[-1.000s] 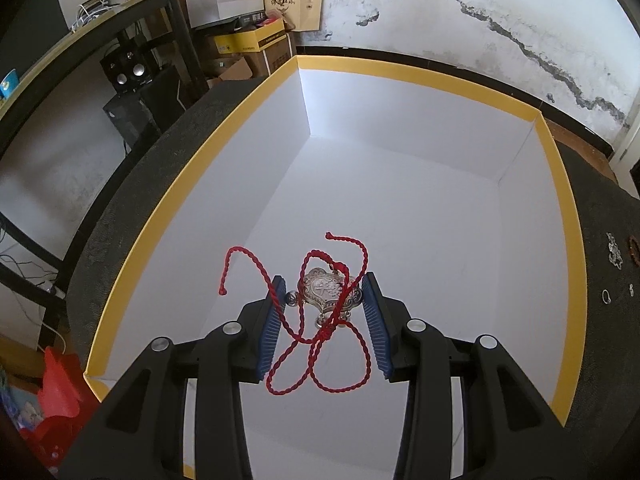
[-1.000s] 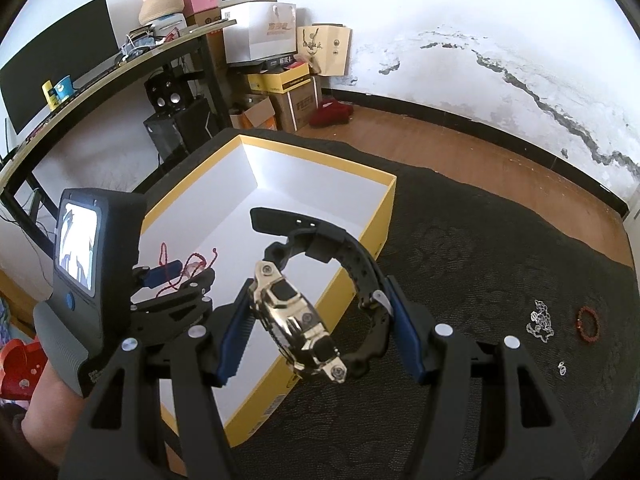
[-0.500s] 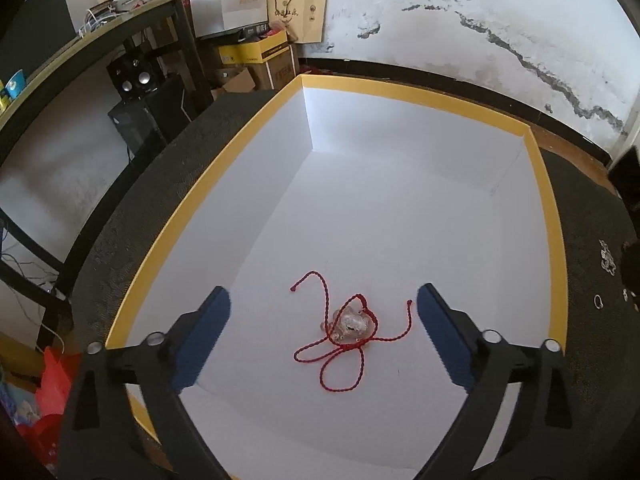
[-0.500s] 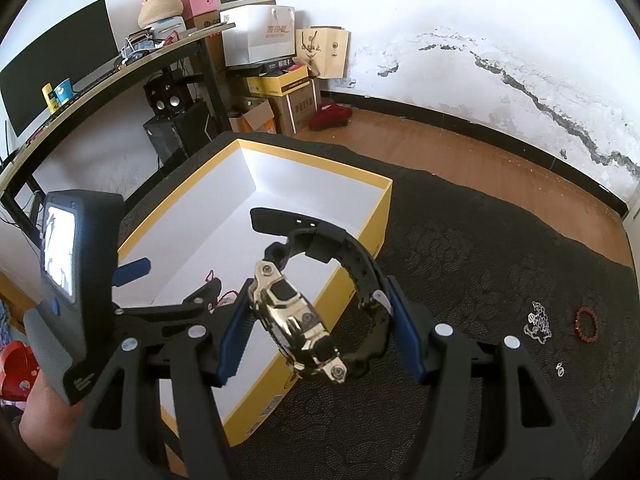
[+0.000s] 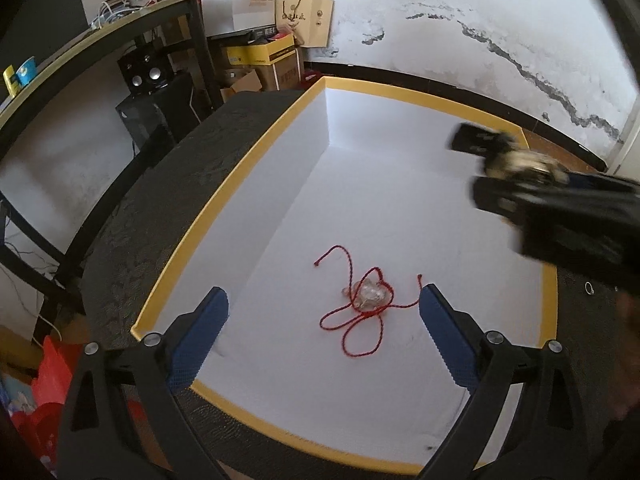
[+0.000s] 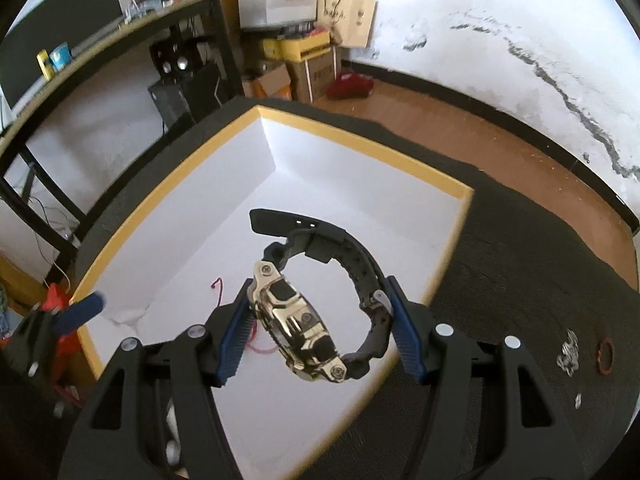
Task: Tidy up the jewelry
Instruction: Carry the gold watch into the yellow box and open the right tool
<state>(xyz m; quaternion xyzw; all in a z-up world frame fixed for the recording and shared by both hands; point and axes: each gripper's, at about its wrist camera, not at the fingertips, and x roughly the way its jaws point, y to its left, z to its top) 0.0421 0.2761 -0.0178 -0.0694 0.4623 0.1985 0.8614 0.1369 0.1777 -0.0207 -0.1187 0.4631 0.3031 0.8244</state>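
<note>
Both hand-held tools look alike. The left gripper (image 5: 323, 334) has two black plastic arms with triangular cut-outs behind the fingers (image 5: 198, 342), which carry ribbed blue pads on their inner faces. Round silver screw heads sit on the arms just behind the pads. The right gripper (image 6: 318, 330) shows the same black frame, blue ribbed pads and silver screws.

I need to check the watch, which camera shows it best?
The right wrist view: the watch, gold case and black strap, sits sharp and central, clamped in the right gripper. The left wrist view catches the watch only as a blur at the right edge.
</note>
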